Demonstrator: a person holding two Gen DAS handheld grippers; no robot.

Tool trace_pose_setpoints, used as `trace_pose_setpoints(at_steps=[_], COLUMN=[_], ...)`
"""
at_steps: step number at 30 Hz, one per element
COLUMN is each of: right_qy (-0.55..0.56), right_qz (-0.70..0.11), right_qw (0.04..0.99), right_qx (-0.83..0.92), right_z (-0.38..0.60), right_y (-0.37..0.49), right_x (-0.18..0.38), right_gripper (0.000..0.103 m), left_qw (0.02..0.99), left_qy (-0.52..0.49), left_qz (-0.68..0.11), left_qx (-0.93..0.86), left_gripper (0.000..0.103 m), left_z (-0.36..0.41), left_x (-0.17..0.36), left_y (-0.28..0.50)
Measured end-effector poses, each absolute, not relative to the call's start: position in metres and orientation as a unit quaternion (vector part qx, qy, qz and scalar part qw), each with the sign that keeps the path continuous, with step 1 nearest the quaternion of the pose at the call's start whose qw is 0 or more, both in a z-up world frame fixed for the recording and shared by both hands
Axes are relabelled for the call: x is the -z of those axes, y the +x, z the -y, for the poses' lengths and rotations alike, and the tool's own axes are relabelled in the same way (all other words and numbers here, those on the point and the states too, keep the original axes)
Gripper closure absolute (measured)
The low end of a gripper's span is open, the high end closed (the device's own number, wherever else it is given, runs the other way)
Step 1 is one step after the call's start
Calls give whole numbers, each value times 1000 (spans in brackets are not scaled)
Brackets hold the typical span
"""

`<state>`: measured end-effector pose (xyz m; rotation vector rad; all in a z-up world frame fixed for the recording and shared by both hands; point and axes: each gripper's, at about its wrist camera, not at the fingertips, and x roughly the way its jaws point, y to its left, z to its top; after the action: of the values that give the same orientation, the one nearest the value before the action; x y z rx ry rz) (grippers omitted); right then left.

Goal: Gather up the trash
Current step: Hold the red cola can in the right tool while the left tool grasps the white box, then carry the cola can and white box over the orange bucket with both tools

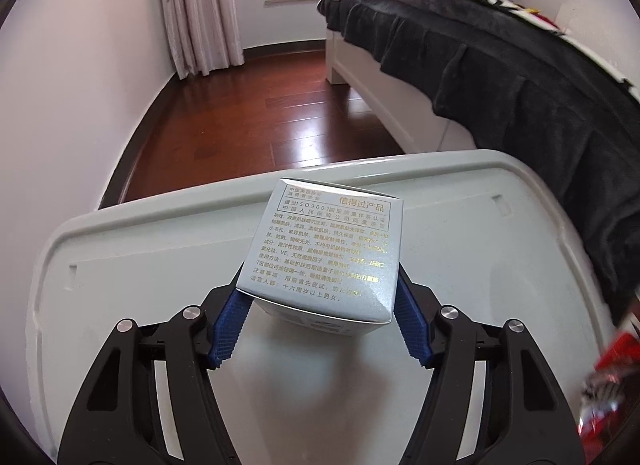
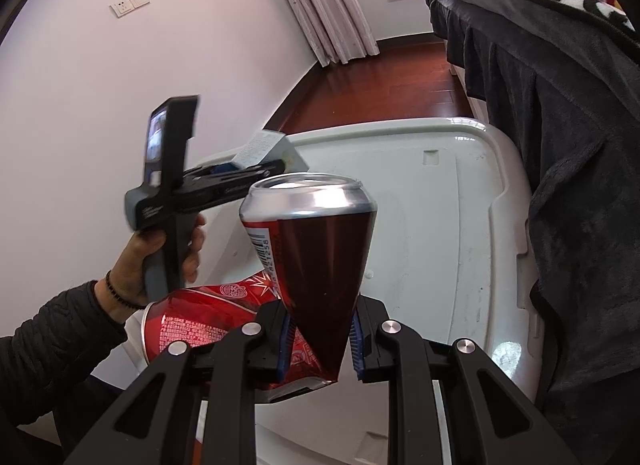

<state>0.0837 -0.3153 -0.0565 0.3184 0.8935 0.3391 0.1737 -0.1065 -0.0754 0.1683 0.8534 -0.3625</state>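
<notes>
Now your left gripper (image 1: pixel 320 305) clamps the pale blue box (image 1: pixel 324 249) above the grey bin lid (image 1: pixel 460 249), while your right gripper (image 2: pixel 320 339) pinches the crushed red can (image 2: pixel 316 265) flat above that lid.

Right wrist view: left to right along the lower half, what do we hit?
Black sleeve → hand holding the left gripper → red can lying on its side → crushed can in the right gripper → dark blanket.
</notes>
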Motion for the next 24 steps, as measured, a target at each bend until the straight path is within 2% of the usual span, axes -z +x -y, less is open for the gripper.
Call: trace_pose_setpoints(at_steps=[7, 12, 18, 24], right_qy=[149, 140, 146, 124], right_qz=[-408, -403, -408, -402], right_qw=[883, 882, 876, 878], right_qx=[-181, -198, -211, -228], right_z=[301, 279, 263, 233], right_y=[65, 26, -34, -75], right_x=[39, 32, 35, 32], right_gripper=[80, 80, 80, 80], left_qw=[893, 889, 859, 866], left_qy=[68, 83, 78, 78], left_qz=[-399, -402, -457, -454], left_qx=[197, 202, 217, 192], left_gripper=[39, 39, 39, 39], left_z=[69, 25, -18, -35], left_x=[34, 10, 18, 32], left_y=[95, 1, -99, -163])
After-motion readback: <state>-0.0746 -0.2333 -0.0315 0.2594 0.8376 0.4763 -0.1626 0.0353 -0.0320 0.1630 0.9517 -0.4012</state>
